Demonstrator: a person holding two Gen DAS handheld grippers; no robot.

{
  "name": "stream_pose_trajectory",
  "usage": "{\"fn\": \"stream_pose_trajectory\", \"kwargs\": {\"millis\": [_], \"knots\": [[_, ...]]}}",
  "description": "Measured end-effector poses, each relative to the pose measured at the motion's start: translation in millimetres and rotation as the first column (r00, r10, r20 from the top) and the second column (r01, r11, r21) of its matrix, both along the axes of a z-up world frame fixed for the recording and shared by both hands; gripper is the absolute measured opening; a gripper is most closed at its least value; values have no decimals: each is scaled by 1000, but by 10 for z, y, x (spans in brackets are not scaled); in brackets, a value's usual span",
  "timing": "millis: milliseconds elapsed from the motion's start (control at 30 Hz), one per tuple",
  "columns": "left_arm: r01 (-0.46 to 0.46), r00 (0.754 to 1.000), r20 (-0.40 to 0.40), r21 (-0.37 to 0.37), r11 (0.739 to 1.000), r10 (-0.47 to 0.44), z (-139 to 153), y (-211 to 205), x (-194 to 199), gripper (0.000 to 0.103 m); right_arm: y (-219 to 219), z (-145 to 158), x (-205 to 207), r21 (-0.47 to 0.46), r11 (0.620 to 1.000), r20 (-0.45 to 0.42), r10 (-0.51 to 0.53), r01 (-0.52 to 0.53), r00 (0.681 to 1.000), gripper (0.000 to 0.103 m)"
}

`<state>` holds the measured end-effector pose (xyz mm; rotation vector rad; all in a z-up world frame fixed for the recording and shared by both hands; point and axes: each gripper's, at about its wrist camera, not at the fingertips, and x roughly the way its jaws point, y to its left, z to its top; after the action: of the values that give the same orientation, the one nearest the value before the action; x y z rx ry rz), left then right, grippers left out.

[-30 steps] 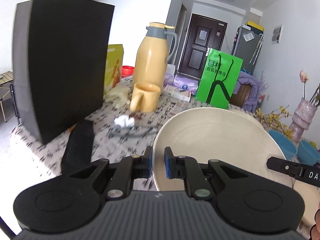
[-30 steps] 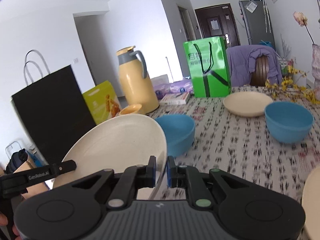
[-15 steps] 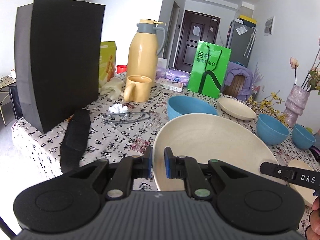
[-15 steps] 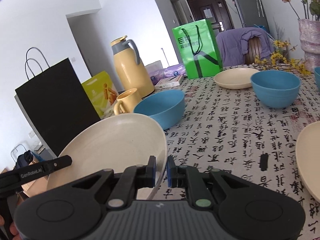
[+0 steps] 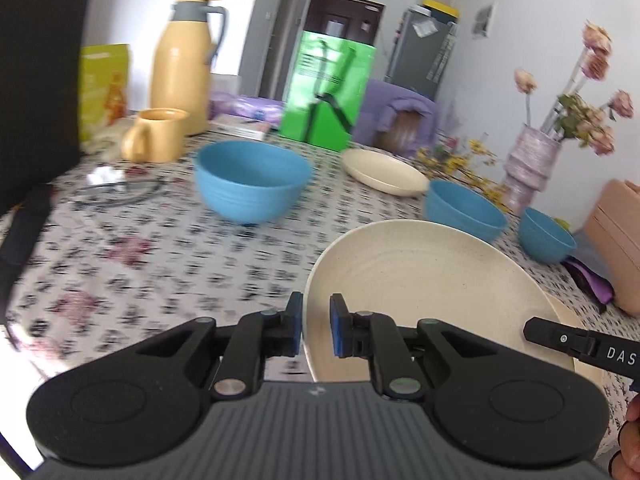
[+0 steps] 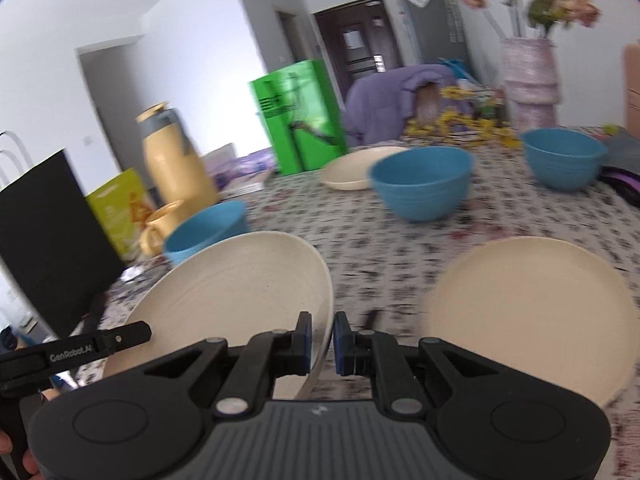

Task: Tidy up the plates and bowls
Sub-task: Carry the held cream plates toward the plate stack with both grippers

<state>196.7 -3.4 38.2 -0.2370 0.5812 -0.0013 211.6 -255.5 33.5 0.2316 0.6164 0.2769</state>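
Now, here is how things stand.

Held thing: a cream plate (image 5: pixel 424 296), round and shallow, up in the air above the tabletop (image 5: pixel 160 248).

Left gripper (image 5: pixel 316 330): its jaws are nearly closed and pinch the plate's left rim.

Right gripper (image 6: pixel 322 338): its jaws are nearly closed too and pinch the rim on the other side of the same plate (image 6: pixel 236 292).

How it will feel: I think it is stiff and quite light, maybe plastic or bamboo. It looks smooth, so it may slip. If it drops it could chip or crack, so it should go down softly.

Where to hold: the thin rim is the best place. One grip on each side, across from each other, keeps it from swinging.

Which way it faces: the hollow side faces mostly up. In the right wrist view the plate tips, with its far edge higher than the near edge.

Long side: it has none, because it is round. The line that counts goes from one gripper across to the other.

Nearby: a second cream plate (image 6: pixel 528 312) lies flat on the tabletop just to the right. It looks like a good spot to stack on.

Other dishes: three blue bowls (image 5: pixel 252 180) and a far cream plate (image 5: pixel 384 170) sit apart on the tabletop.
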Motion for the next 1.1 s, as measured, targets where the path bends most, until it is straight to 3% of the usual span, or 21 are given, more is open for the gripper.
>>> {"fn": "stream_pose_trajectory", "kwargs": {"millis": [400,800,1100], "knots": [[121,992,-23,25,992,-121,-61,-798,407,13,-769,-105,90,16,991,-10,-132,132,991,11],[284,957,-59,24,958,-283,-225,-1715,789,13,-1622,-172,101,-15,952,-30,-307,307,951,11],[327,942,-101,76,942,-319,-438,-2057,966,13,-1800,-317,219,-78,935,-41,-351,347,936,11]]}}
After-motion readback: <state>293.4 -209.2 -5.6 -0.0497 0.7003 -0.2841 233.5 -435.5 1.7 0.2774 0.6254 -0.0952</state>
